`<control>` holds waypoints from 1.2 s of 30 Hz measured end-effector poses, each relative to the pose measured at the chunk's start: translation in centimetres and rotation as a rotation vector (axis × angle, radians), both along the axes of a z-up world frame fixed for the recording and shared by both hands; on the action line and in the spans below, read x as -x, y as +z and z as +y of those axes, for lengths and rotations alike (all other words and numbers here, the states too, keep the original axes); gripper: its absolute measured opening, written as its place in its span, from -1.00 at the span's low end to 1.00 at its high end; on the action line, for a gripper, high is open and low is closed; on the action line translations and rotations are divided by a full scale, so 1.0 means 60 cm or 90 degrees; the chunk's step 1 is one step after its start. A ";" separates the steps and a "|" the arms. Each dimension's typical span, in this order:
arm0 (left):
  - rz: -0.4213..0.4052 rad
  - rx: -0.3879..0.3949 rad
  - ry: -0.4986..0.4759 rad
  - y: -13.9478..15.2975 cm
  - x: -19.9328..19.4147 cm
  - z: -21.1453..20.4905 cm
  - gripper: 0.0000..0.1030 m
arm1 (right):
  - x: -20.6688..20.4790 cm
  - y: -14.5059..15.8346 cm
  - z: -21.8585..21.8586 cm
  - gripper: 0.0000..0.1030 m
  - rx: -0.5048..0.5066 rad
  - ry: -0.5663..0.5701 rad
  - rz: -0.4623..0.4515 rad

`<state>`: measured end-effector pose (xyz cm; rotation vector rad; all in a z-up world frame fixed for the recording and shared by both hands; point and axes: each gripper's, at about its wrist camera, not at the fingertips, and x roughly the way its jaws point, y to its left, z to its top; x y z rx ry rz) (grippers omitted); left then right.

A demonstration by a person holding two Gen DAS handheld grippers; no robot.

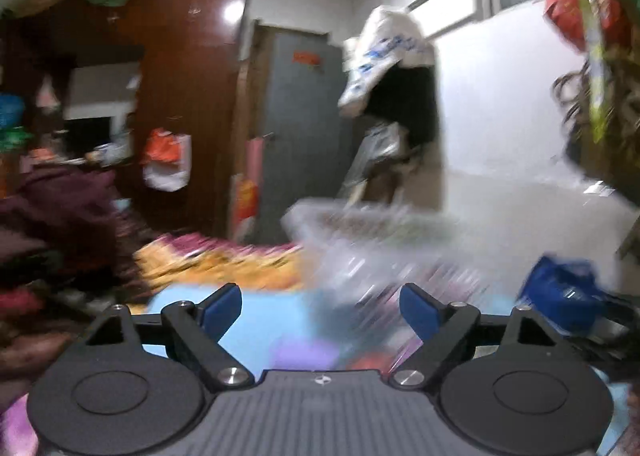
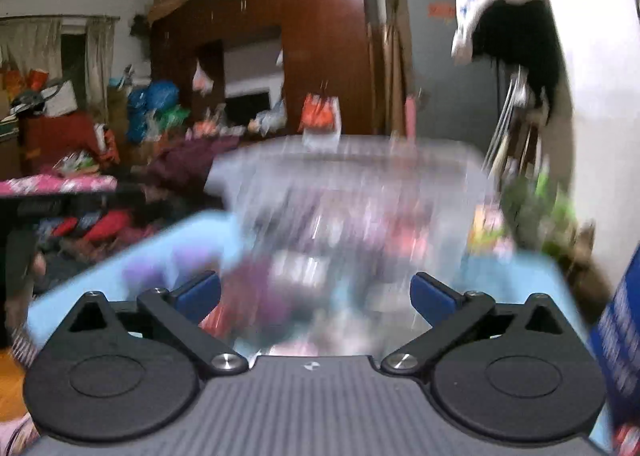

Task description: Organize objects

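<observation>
Both views are smeared by motion. A clear plastic storage box (image 2: pixel 348 192) with blurred coloured contents stands on a light blue surface (image 2: pixel 192 244) straight ahead of my right gripper (image 2: pixel 316 296). That gripper is open, its blue pads (image 2: pixel 434 296) wide apart and touching nothing. In the left wrist view the same clear box (image 1: pixel 384 244) lies ahead and to the right. My left gripper (image 1: pixel 320 306) is open too, and its blue pads (image 1: pixel 224 304) grip nothing. A blue bag (image 1: pixel 564 288) sits at the right.
A dark brown wardrobe (image 1: pixel 180 96) and a grey door (image 1: pixel 304 128) stand behind. Piled clothes (image 1: pixel 52 240) fill the left, with a yellow and pink blanket (image 1: pixel 224 264) beside them. White and black garments (image 1: pixel 392 56) hang from a rail. A blue box (image 2: pixel 620 328) is close at the right.
</observation>
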<state>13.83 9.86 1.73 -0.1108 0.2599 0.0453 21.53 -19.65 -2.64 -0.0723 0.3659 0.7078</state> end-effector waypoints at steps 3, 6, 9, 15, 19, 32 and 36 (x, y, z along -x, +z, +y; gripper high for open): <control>0.056 0.039 0.032 -0.044 0.011 0.033 0.73 | 0.024 -0.041 0.003 1.00 -0.006 0.001 0.027; 0.098 0.049 0.033 -0.067 0.003 0.044 0.73 | 0.022 -0.048 0.038 0.97 0.051 -0.017 -0.001; 0.100 0.040 0.036 -0.070 -0.007 0.035 0.73 | 0.015 -0.053 0.059 0.91 0.081 -0.028 0.002; 0.129 -0.009 0.022 -0.082 -0.021 0.010 0.73 | 0.020 -0.067 0.058 0.86 0.100 -0.028 0.010; 0.186 -0.043 0.038 -0.097 -0.043 -0.006 0.70 | 0.020 -0.075 0.062 0.47 0.123 -0.032 0.011; -0.017 -0.038 -0.049 -0.107 0.070 -0.050 -0.04 | 0.084 -0.074 -0.023 0.45 0.003 -0.046 -0.044; -0.035 -0.047 -0.079 -0.114 0.091 -0.090 -0.04 | 0.100 -0.068 -0.053 0.45 -0.023 -0.057 -0.065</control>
